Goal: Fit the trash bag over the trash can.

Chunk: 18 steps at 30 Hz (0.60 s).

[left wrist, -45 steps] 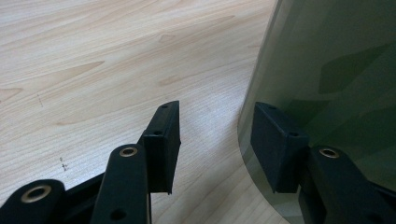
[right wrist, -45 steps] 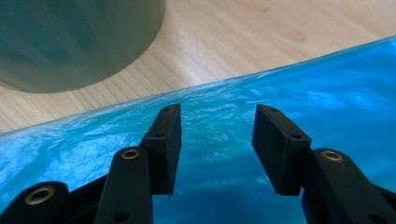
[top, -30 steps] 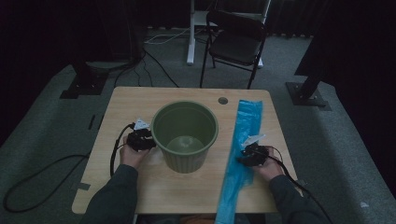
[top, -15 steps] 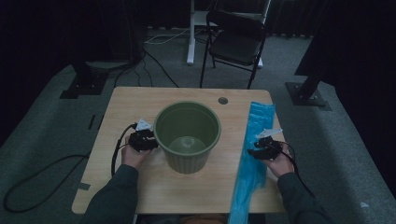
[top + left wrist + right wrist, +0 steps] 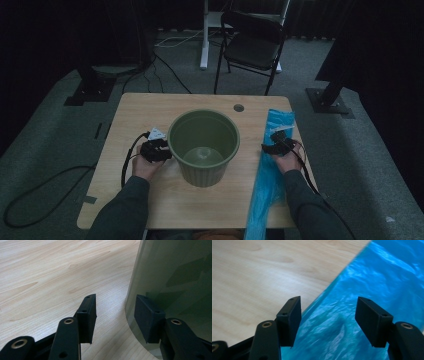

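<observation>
A green plastic bucket (image 5: 203,145) stands upright mid-table. My left gripper (image 5: 159,150) rests at its left side. In the left gripper view its jaws are open (image 5: 116,315), one pad (image 5: 147,317) in front of the bucket's wall (image 5: 175,272), bare wood between them. A long blue plastic bag (image 5: 270,175) lies flat along the table's right side, its near end hanging over the front edge. My right gripper (image 5: 274,142) hovers over the bag's far half. Its jaws (image 5: 328,320) have just been opening and stand wide, with the crinkled blue bag (image 5: 367,277) beneath them, not pinched.
The wooden table (image 5: 135,115) has a cable hole (image 5: 238,107) at the back. A black folding chair (image 5: 252,47) stands beyond it. Cables trail off the left edge to the floor (image 5: 45,190). Stand bases sit on the floor at both sides.
The bag's near end swung right, so it lies straighter along the table's right side. My right hand then slid farther up the bag. The left hand and bucket stayed put.
</observation>
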Each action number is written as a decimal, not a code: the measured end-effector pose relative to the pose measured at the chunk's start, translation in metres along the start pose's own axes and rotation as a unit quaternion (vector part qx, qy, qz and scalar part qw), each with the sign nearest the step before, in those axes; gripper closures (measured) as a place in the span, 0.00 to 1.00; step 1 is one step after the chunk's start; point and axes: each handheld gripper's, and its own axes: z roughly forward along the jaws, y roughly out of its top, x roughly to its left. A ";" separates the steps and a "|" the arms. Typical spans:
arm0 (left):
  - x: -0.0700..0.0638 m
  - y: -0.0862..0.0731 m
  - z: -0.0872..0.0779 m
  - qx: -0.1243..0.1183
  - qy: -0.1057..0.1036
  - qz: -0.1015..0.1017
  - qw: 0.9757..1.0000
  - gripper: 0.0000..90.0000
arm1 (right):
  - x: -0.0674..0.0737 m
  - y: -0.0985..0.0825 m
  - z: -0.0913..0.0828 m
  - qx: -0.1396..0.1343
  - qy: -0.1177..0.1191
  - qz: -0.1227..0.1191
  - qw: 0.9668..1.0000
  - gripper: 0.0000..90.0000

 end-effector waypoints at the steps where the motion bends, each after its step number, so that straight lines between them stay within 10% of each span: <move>1: 0.000 0.000 0.000 0.000 0.000 0.000 1.000 0.58 | -0.002 0.001 0.002 0.000 0.000 0.008 1.000 0.41; 18: 0.001 0.001 0.002 0.001 0.002 0.003 1.000 0.58 | -0.007 0.002 0.021 0.018 0.008 0.054 0.998 0.37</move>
